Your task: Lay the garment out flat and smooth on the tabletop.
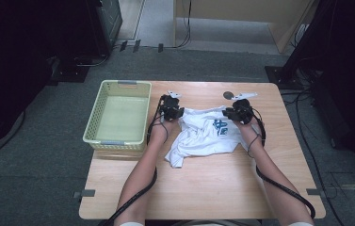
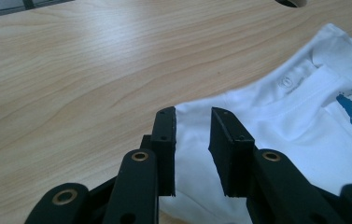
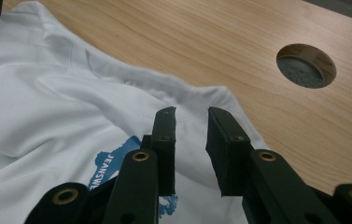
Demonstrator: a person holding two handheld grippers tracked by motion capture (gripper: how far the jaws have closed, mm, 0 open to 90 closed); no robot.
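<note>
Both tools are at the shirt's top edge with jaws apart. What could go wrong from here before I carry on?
1. The left tool and right tool stand open over the white T-shirt; closing now could pinch one layer only or miss the edge.
2. The shirt lies crumpled, its lower part bunched near the left forearm; lifting may drag folds unevenly.
3. The right tool is close to the hole in the table; cloth pushed that way might catch its rim.

Blue print [image 3: 117, 172] partly hidden behind tongs; lettering cut off.
</note>
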